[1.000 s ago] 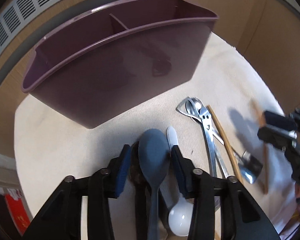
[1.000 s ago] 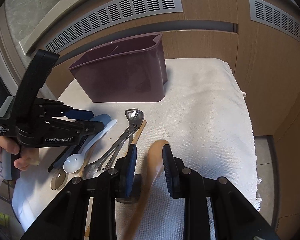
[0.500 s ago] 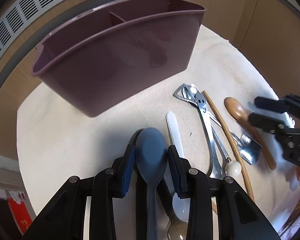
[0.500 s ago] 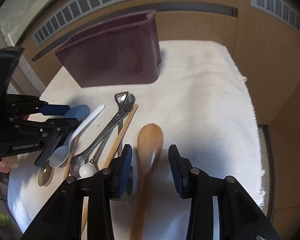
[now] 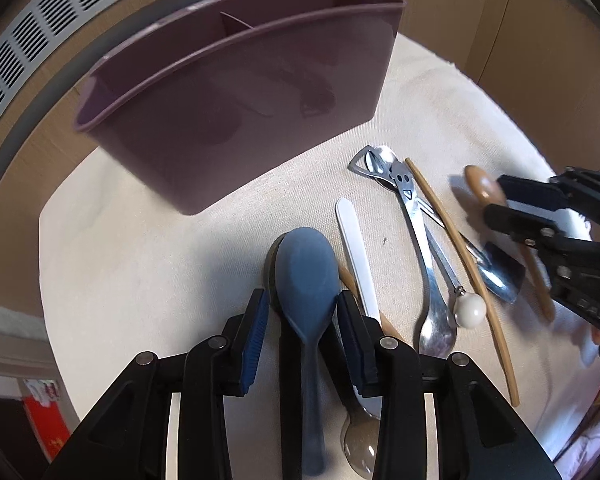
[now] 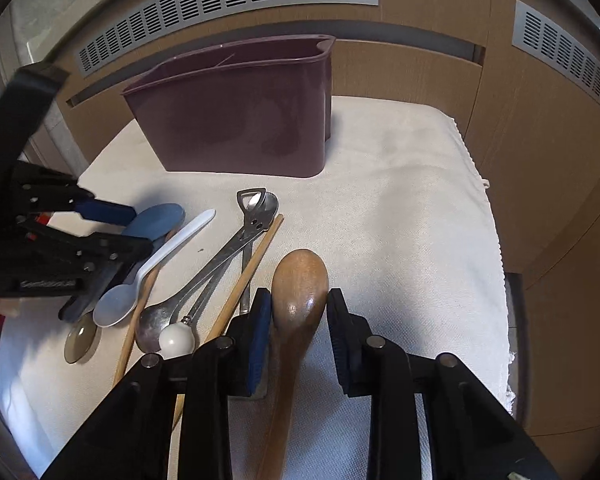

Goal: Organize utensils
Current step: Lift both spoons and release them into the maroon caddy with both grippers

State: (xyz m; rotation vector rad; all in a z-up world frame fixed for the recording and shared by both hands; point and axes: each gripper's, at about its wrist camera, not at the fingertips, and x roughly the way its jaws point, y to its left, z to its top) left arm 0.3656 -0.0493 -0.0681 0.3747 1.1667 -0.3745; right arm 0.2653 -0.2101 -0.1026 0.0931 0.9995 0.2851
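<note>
A plum two-compartment caddy [image 5: 236, 92] [image 6: 236, 120] stands upright at the back of the cream cloth. My left gripper [image 5: 302, 296] [image 6: 128, 228] is shut on the bowl of a blue spoon [image 5: 306, 268], held just above the cloth in front of the caddy. A dark utensil lies partly hidden under it. My right gripper [image 6: 298, 294] [image 5: 500, 200] has a wooden spoon [image 6: 300, 276] between its pads. Its jaws are closing and both pads touch the bowl's sides.
Between the grippers lie a white spoon [image 5: 354, 248], metal spoons with a bottle opener [image 5: 412, 200], a chopstick [image 5: 460, 248], a white-knobbed utensil [image 5: 468, 310] and a clear brown spoon [image 5: 362, 452]. The cloth [image 6: 400, 200] ends at the right; vented wood panels stand behind.
The right jaws widened around the wooden spoon half a second ago and have narrowed onto it again. The left gripper shifted slightly with the blue spoon still in it.
</note>
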